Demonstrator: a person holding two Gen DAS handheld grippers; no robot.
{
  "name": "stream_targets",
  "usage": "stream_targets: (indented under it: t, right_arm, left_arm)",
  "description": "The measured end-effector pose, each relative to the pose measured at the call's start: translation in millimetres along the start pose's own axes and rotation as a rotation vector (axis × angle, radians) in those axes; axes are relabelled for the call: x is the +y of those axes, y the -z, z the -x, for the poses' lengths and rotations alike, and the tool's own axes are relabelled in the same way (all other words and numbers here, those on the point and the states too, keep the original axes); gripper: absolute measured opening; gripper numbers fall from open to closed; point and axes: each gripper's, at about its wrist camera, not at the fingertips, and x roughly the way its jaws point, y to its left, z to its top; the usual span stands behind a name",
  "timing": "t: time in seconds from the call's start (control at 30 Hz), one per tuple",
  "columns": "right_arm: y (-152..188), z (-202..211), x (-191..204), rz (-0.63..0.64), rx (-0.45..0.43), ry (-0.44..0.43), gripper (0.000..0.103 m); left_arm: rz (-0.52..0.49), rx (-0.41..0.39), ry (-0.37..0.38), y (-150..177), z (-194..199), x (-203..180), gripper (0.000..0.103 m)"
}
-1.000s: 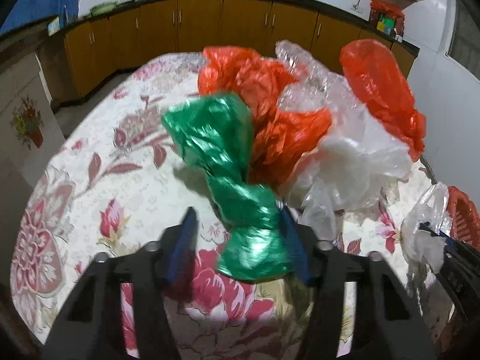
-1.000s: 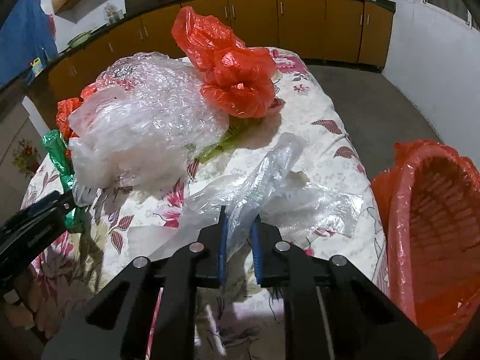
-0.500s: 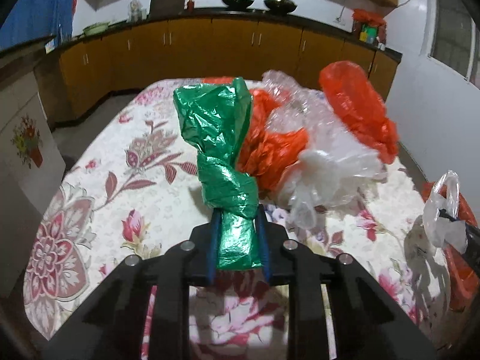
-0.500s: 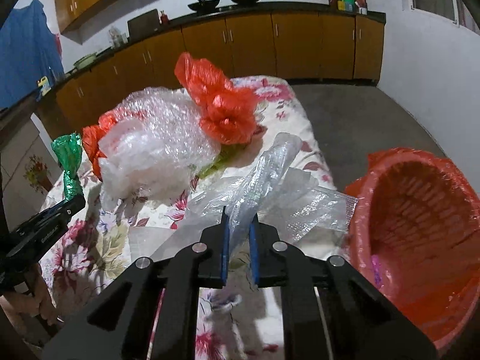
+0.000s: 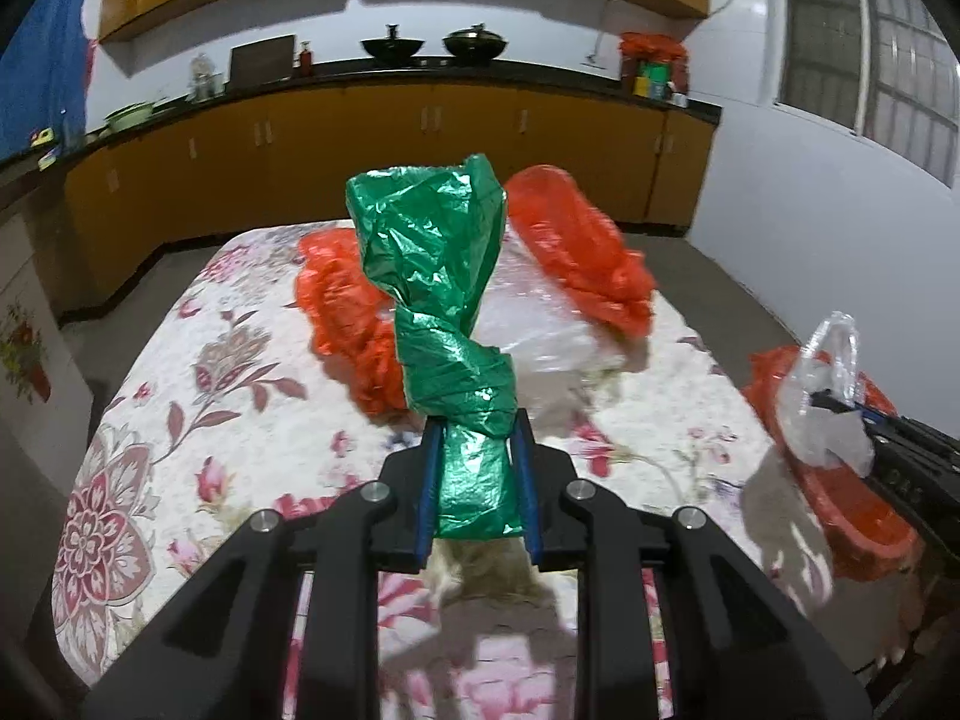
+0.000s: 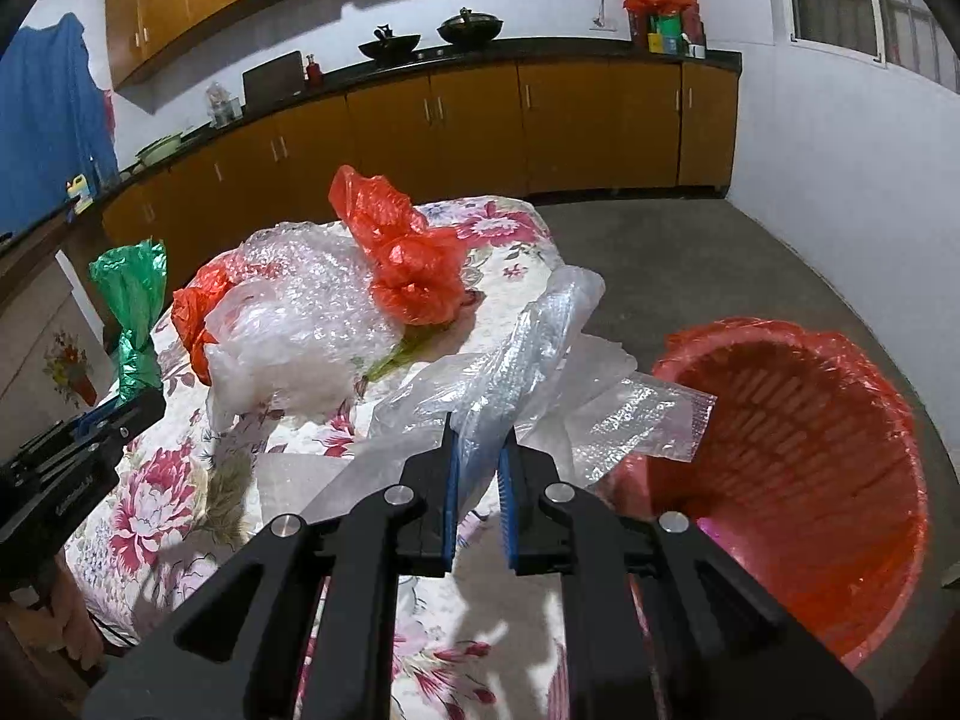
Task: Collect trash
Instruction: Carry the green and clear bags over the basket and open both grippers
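Green bag base behind claw pads

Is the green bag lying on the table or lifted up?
Lifted up. The green bag stands pinched in the left gripper, its bottom end clear of the flowered tablecloth below.

The left gripper is pointing downward over the table, and its blue pads are pressing on a green bag. The right gripper, near the table's edge, is clamping a clear plastic bag between almost closed jaws.
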Motion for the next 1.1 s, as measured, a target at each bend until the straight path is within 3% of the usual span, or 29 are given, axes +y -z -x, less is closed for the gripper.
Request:
stream_targets:
  t: [0.27, 0.73, 1.1]
  right_arm:
    - [2.6, 12.4, -15.0, -0.028, -0.022, 0.042, 0.012]
    - [5.3, 63.8, -104.2, -0.188, -0.111, 0.265, 0.012]
    - [12.2, 73.8, -137.0, -0.24, -0.124, 0.301, 0.012]
  left_arm:
    - [-0.04, 0.007, 0.072, -1.1, 3.6, -24.8, 0.023]
    - [-0.132, 0.013, 0.298, -8.9, 3.8, -104.6, 0.023]
    - [-0.228, 0.022, 0.432, -10.4, 2.4, -174.9, 0.023]
